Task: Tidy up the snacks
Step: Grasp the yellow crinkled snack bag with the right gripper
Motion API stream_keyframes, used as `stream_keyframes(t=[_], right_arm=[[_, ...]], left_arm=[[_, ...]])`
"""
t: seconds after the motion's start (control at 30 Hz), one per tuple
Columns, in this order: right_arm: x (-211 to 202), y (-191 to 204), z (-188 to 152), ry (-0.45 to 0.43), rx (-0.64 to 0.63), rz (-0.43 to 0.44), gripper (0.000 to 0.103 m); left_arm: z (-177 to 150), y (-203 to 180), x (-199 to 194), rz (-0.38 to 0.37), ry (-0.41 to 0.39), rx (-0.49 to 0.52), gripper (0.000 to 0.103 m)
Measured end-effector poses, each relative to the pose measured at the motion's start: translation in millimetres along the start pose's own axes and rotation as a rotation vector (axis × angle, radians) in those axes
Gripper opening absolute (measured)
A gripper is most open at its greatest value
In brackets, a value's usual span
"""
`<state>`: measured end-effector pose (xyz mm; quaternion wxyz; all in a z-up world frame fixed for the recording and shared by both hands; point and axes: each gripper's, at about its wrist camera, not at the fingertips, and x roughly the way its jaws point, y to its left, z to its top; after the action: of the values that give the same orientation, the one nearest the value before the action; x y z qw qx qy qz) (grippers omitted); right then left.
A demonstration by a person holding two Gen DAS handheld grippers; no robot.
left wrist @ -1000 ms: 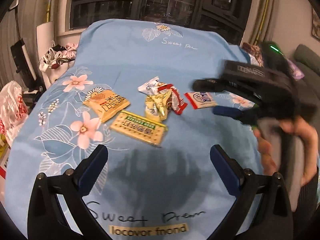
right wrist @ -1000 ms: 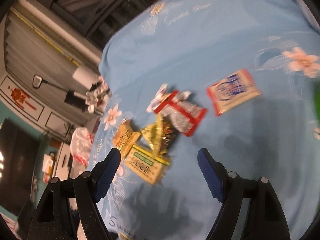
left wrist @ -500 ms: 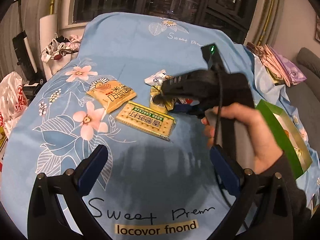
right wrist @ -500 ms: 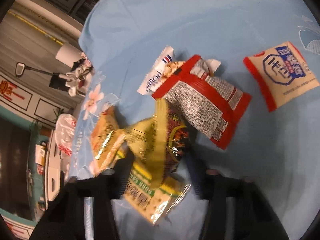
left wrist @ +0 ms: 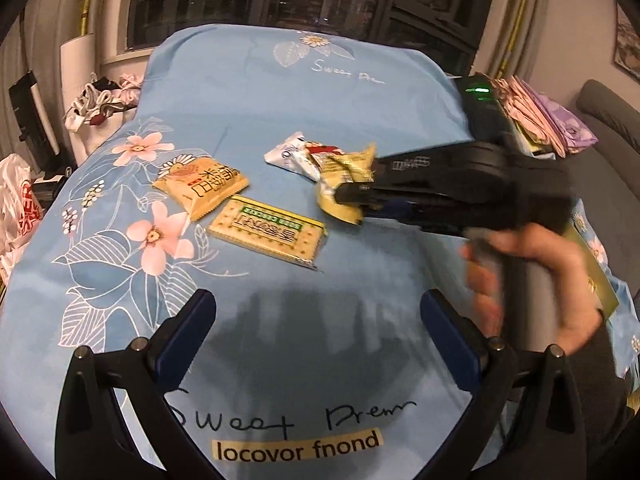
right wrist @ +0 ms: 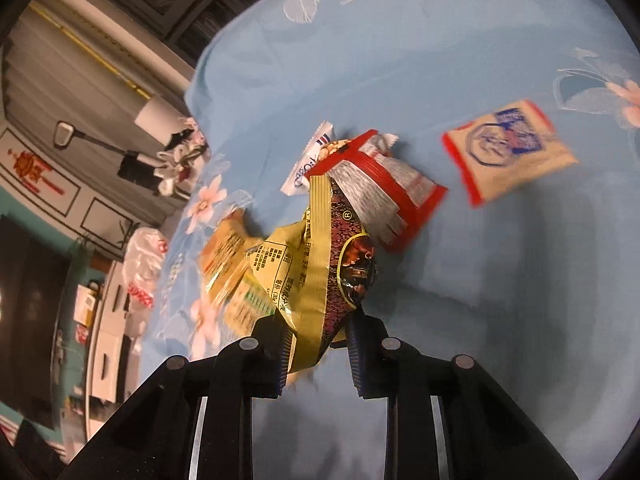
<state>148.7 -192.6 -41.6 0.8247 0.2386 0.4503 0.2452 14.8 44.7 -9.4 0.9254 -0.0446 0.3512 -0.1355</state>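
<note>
My right gripper point(right wrist: 316, 344) is shut on a gold and dark snack packet point(right wrist: 320, 268) and holds it just above the blue cloth; both show in the left wrist view, the packet point(left wrist: 344, 184) at the right gripper's point(left wrist: 356, 204) tips. My left gripper point(left wrist: 316, 328) is open and empty, low over the near cloth. On the cloth lie an orange packet point(left wrist: 200, 188), a green-labelled cracker packet point(left wrist: 268, 232), a white packet point(left wrist: 288, 154), a red and silver packet point(right wrist: 380, 188) and a red, white and blue packet point(right wrist: 508, 152).
The blue flowered cloth point(left wrist: 256, 92) covers the table. A green and gold box point(left wrist: 592, 276) lies at the right edge behind the hand. Folded fabrics point(left wrist: 540, 112) lie at the far right. Bags point(left wrist: 20, 208) stand off the left edge.
My right gripper has closed on the gold packet and lifted it off the pile, drawing back to the right. My left gripper has stayed open and almost still.
</note>
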Motion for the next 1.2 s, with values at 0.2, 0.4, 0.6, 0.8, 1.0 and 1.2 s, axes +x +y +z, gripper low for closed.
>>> stream_keyframes(t=[0.2, 0.4, 0.6, 0.8, 1.0, 1.2], right_arm=[[-43.7, -7.7, -52.6, 0.066, -0.031, 0.028, 0.026], [-53.7, -29.9, -89.2, 0.126, -0.009, 0.02, 0.027], [-65.8, -52.6, -93.8, 0.122, 0.052, 0.031, 0.032], [-99.5, -58.1, -87.0, 0.008, 0.055, 0.028, 0.078], [-88.3, -75.5, -76.8, 0.022, 0.143, 0.031, 0.078], [-77.1, -80.7, -68.3, 0.03, 0.177, 0.08, 0.078]], left_arm=[[-5.7, -9.5, -0.9, -0.051, 0.006, 0.041, 0.103], [-15.0, -30.4, 9.7, -0.082, 0.057, 0.115, 0.103], [-26.0, -57.8, 27.8, -0.114, 0.096, 0.207, 0.103], [-24.4, -68.2, 49.7, -0.223, 0.145, 0.145, 0.103], [-17.0, -76.9, 69.3, -0.216, 0.169, 0.114, 0.103], [-11.5, -81.7, 85.5, -0.286, 0.212, 0.076, 0.102]])
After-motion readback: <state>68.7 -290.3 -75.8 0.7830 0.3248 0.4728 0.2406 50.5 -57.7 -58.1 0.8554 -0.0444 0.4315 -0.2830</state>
